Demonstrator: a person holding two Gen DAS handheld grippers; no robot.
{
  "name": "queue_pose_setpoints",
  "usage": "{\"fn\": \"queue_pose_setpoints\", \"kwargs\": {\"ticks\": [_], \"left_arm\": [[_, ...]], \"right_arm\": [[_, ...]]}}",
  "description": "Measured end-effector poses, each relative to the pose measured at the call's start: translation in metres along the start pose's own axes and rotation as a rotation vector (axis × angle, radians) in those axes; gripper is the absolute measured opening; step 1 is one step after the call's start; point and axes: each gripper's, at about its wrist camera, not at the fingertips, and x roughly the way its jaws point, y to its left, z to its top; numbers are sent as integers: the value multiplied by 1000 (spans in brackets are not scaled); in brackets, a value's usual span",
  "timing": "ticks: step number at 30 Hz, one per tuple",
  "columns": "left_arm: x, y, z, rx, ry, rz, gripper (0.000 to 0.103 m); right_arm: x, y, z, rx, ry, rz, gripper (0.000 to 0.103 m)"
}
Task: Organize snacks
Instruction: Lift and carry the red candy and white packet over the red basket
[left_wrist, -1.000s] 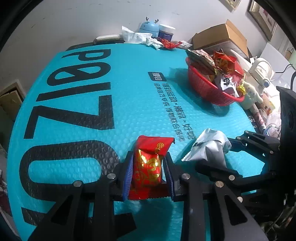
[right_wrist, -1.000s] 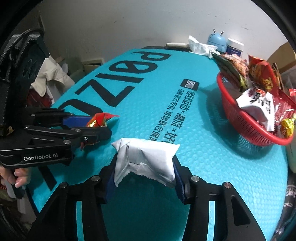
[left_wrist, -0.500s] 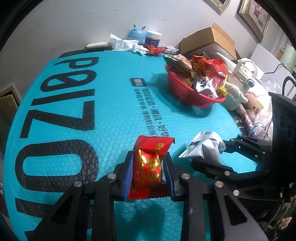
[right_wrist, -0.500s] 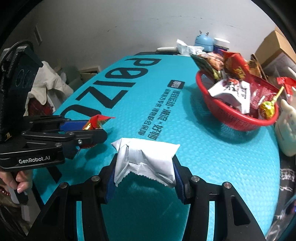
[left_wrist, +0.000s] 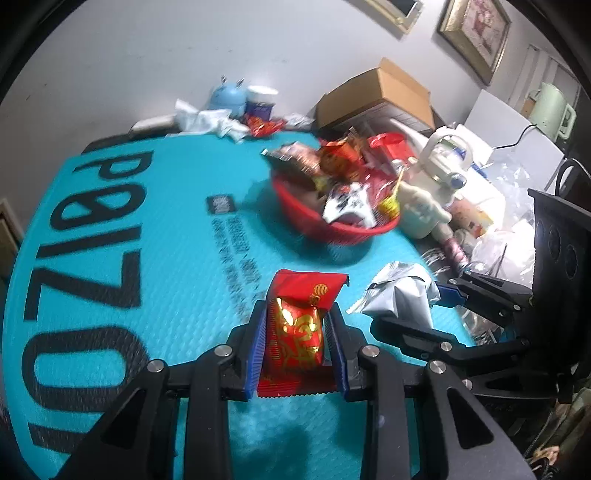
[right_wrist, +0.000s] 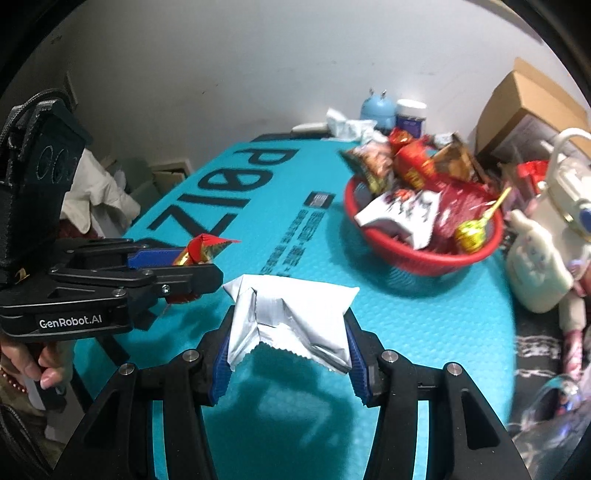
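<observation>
My left gripper (left_wrist: 297, 334) is clamped on the red-and-gold snack packet (left_wrist: 301, 325), held above the teal mat (left_wrist: 147, 240). My right gripper (right_wrist: 290, 334) grips the silver foil packet (right_wrist: 291, 314) across its width, also off the mat. The two sit side by side. The red basket (right_wrist: 417, 254), heaped with snacks, stands ahead on the mat, well apart from both packets.
</observation>
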Motion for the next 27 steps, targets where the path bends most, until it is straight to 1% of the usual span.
{"fn": "queue_pose_setpoints", "kwargs": {"ticks": [4, 8, 15, 18, 24, 27], "left_arm": [[-4, -14, 16, 27, -37, -20, 30], [-7, -28, 34, 63, -68, -30, 30], [0, -49, 69, 110, -90, -60, 30], [8, -57, 88, 131, -93, -80, 30], [28, -73, 124, 181, -100, -85, 30], [47, -82, 143, 209, -84, -90, 30]], "right_arm": [[-14, -12, 9, 11, -31, -23, 51], [-28, -24, 19, 10, -67, -74, 51], [-48, -48, 42, 15, -133, -146, 51], [-55, -58, 53, 14, -161, -176, 51], [-59, -79, 70, 30, -187, -235, 51], [-60, -90, 74, 44, -199, -263, 51]]}}
